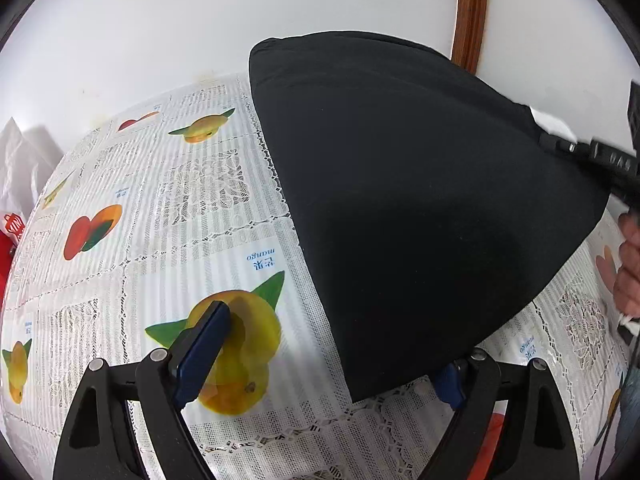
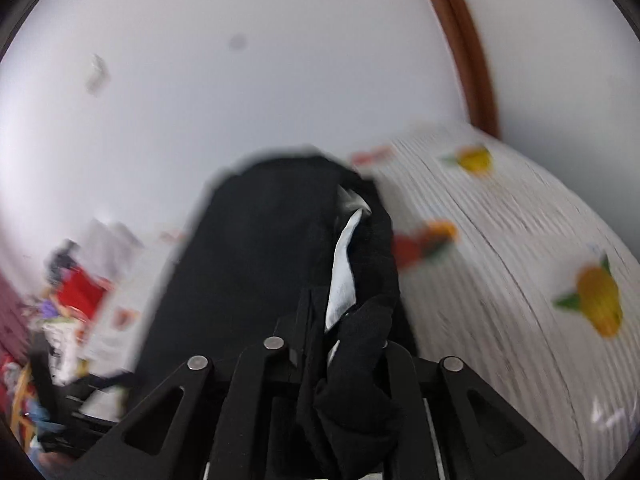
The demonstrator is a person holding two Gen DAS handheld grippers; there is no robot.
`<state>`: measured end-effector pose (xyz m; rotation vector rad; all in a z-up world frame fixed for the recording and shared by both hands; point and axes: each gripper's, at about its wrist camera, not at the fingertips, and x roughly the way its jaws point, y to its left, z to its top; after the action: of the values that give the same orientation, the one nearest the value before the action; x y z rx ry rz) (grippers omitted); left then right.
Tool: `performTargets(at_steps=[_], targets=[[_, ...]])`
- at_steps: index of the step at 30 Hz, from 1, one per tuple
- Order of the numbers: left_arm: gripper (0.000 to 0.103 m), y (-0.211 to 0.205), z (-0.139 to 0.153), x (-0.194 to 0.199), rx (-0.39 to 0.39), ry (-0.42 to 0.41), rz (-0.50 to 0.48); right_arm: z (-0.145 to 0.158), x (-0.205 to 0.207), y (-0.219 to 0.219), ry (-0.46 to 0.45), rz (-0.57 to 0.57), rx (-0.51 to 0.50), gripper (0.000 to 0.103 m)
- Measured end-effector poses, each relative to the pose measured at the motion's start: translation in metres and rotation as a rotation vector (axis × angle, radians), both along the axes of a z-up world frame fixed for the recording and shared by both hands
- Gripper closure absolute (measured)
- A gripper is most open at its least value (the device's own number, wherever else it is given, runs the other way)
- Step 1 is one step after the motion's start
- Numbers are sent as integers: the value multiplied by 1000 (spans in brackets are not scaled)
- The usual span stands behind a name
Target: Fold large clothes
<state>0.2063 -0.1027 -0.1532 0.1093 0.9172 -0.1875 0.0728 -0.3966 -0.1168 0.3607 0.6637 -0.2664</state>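
Clearly soft, limp black knit garment point(image 1: 420, 200) lies folded on the fruit-print lace-covered bench point(image 1: 160, 208); right gripper point(image 2: 340, 320) pinches its hem, left gripper point(image 1: 320, 360) jaws spread beside its near corner. Grip edges, not mid-panel.

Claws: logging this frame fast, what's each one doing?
Left claw: open, holding nothing.
Right claw: shut on the black garment.

Tablecloth point(image 1: 132, 208) left of garment point(image 1: 420, 200) bare (bags point(image 1: 16, 184) beyond)

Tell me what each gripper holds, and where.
Right gripper: shut on the black garment, at a bunched edge. Left gripper: open, holding nothing.
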Motion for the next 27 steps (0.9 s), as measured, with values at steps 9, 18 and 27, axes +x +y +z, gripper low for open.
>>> performTargets(at_steps=[9,18,27], targets=[[17,14,4,-5,-63,25,-29,27,-44,15,106,-43,-166,68],[27,24,8,-21,-128,35,-49,4,-77,20,200,30,-145,67],[50,17,12,-24,-137,44,-56,-21,-49,9,200,-14,-59,67]])
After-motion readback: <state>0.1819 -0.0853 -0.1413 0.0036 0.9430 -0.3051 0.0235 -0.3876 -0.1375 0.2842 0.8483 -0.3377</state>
